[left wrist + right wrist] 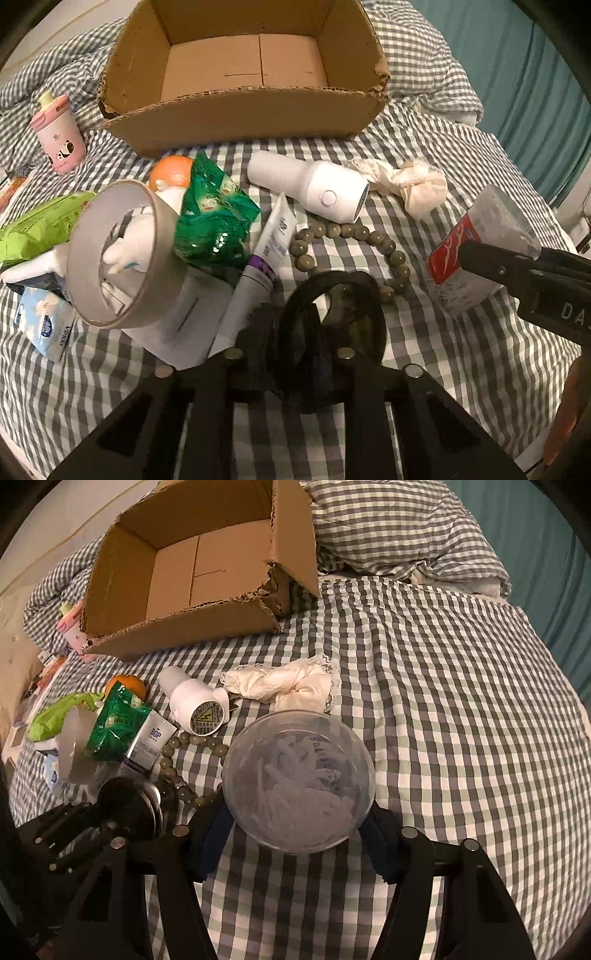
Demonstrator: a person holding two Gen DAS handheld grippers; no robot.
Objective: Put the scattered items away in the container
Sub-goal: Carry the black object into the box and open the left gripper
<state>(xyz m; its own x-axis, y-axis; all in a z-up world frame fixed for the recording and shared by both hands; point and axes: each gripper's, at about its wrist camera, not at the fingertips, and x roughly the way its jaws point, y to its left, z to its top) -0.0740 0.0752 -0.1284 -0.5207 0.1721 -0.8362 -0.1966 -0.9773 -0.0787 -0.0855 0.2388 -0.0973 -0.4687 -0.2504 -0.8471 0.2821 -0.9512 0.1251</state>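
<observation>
The right gripper (301, 812) clamps a clear tub (299, 779) of cotton swabs above the checked bedsheet (443, 701), its round end facing the camera and long axis running along the fingers. The left gripper (295, 354) is fully closed on a dark round thing (332, 302) I cannot identify. A tube (149, 746) reads "BOP"; the open box (240, 110) stands beyond.

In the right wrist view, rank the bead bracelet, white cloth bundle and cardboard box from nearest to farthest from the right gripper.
From the right gripper:
1. Bead bracelet, just left.
2. White cloth bundle, ahead.
3. Cardboard box, farthest, upper left.
</observation>
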